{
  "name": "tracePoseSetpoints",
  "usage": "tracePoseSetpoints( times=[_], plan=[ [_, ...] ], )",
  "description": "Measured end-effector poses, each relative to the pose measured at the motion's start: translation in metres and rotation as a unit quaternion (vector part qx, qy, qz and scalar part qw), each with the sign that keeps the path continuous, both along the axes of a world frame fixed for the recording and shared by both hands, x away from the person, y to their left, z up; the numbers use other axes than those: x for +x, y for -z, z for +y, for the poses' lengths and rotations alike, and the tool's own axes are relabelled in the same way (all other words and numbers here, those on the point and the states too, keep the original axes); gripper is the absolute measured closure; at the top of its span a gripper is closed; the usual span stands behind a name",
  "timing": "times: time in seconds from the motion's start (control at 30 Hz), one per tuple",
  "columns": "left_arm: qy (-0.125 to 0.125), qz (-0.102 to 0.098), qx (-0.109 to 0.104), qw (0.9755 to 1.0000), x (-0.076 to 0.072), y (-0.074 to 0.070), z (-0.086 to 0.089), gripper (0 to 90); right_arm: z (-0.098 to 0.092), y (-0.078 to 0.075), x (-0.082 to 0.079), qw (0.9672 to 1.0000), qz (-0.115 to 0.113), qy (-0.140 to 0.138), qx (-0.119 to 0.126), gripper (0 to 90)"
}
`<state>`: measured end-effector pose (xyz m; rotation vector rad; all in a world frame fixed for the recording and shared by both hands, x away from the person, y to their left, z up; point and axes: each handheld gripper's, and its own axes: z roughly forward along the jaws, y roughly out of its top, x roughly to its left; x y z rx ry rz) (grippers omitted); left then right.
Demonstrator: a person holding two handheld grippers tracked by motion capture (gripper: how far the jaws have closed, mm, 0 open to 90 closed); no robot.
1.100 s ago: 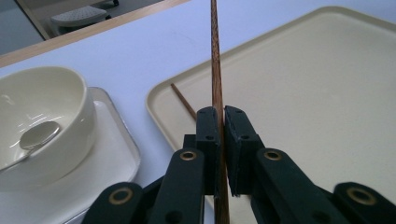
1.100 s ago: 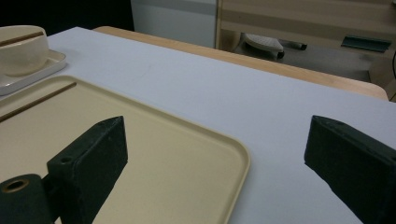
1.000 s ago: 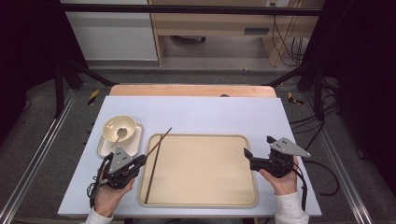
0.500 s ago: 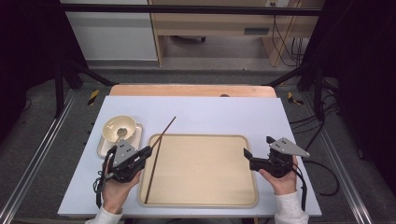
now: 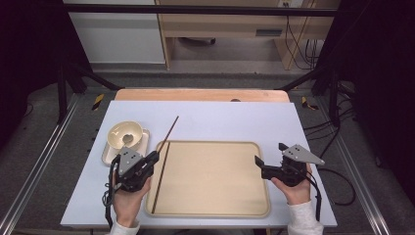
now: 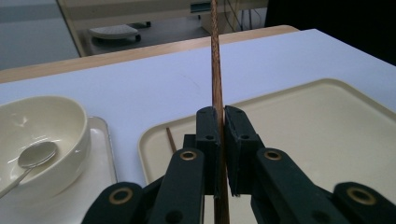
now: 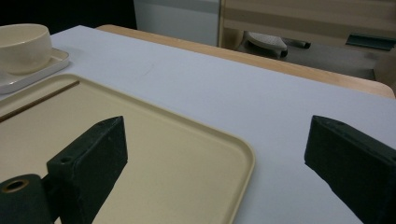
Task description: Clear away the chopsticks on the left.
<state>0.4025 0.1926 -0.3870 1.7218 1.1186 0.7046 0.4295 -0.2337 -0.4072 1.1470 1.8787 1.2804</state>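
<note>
Between the small side tray [image 5: 108,155] and the big beige tray [image 5: 244,208] on the bench [image 5: 235,120], the left gripper [image 5: 153,159] has its jaws pinched tight on one brown chopstick [image 5: 171,128], which points away from the person and rises out over the lilac bench top; the left gripper view shows the stick [image 6: 216,70] clamped between the two pads and running straight up the picture. A second chopstick [image 5: 160,176] lies flat along the left inside edge of the big tray, and its tip also appears in the left gripper view [image 6: 171,139]. Such a stick is likely light, stiff and smooth, so it could swivel or slip in a narrow pinch; a hold nearer its middle, squarely across the pads, would probably steady it better than one at the end. The right gripper [image 5: 259,164] hangs over the right part of the tray with its jaws wide apart and nothing between them. Compared with a second ago, the held chopstick has swung to point more steeply away and its far tip sits higher, the left hand having lifted a little, while the right gripper has kept its place. A cream bowl [image 5: 125,134] with a spoon [image 6: 32,156] rests on the side tray.
</note>
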Motion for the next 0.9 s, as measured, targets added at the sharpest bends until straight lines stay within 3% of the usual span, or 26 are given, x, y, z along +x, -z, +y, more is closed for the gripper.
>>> tracePoseSetpoints(
  times=[0.2, 0.33, 0.5, 0.6, 0.9],
  plan=[
    [-0.029, -0.009, -0.019, 0.9993, -0.009, 0.013, -0.008, 84.7, 0.0, 0.001, 0.0, 1.0, 0.001, 0.001, 0.0, 6.3],
    [-0.044, -0.002, -0.038, 0.9983, -0.014, 0.024, -0.014, 84.7, 0.0, 0.001, 0.001, 1.0, 0.003, 0.0, -0.001, 6.2],
    [-0.06, 0.002, -0.042, 0.9973, -0.021, 0.034, -0.018, 84.7, -0.001, 0.001, 0.001, 1.0, 0.002, 0.002, 0.001, 6.2],
    [-0.067, 0.011, -0.06, 0.9959, -0.024, 0.042, -0.017, 84.7, -0.002, 0.001, 0.001, 1.0, 0.003, 0.002, 0.001, 6.3],
    [-0.078, 0.027, -0.062, 0.9947, -0.022, 0.06, -0.024, 84.7, 0.001, 0.003, 0.002, 1.0, 0.007, -0.001, -0.004, 6.3]
  ],
)
